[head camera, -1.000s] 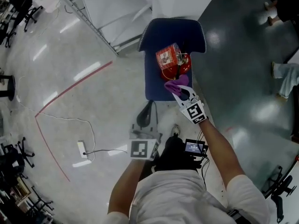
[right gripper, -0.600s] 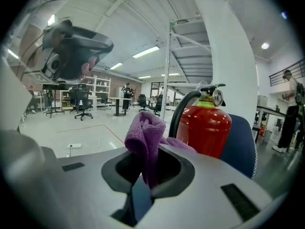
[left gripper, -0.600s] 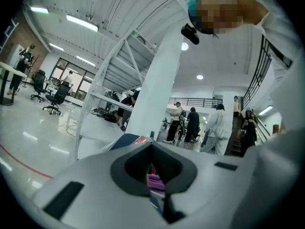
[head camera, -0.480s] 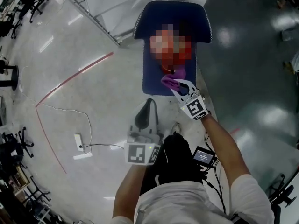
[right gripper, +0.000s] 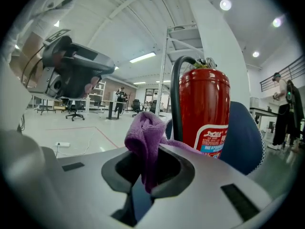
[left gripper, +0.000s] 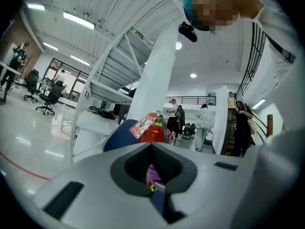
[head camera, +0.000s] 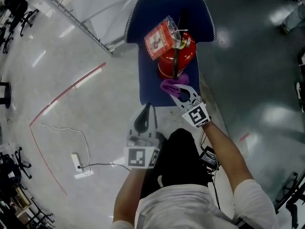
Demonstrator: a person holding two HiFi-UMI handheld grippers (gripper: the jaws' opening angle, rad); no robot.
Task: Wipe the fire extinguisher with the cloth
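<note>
Far centre: table [head camera: 148,82], really a blue chair seat. Upright on it, toward the far right: extinguisher [head camera: 187,56], long axis vertical. Red body dead ahead in the right gripper view, a touch right of the fingers. Next stroke, as judged: up-down along the body or round it, not across.

Right gripper [head camera: 177,91] nearer by far, at the near side of the cylinder. Fingers clamped on cloth [head camera: 172,85], purple wad sticking out ahead and draped right toward the label. Touching the red body or just short of it: can't tell from either view.

Left gripper [head camera: 148,109] well back, near left, off the table edge. Fingers together on nothing; purple glimpsed past them judged to be that same cloth farther off. No part in the wipe yet.

Smaller bits: black hose [right gripper: 175,99] down the near-left flank, right beside the cloth. Likely snag, so better to wipe alongside it. Tag [head camera: 159,36] at the top, far left of the valve.

Versus 1.0 s back: table and extinguisher bigger and closer in the head view, cylinder now seen more from above. Right gripper moved in with it, cloth at the same near side of the body. Left gripper in much the same low spot, no real change. Versus 0.5 s back: same layout, only slightly shifted.
</note>
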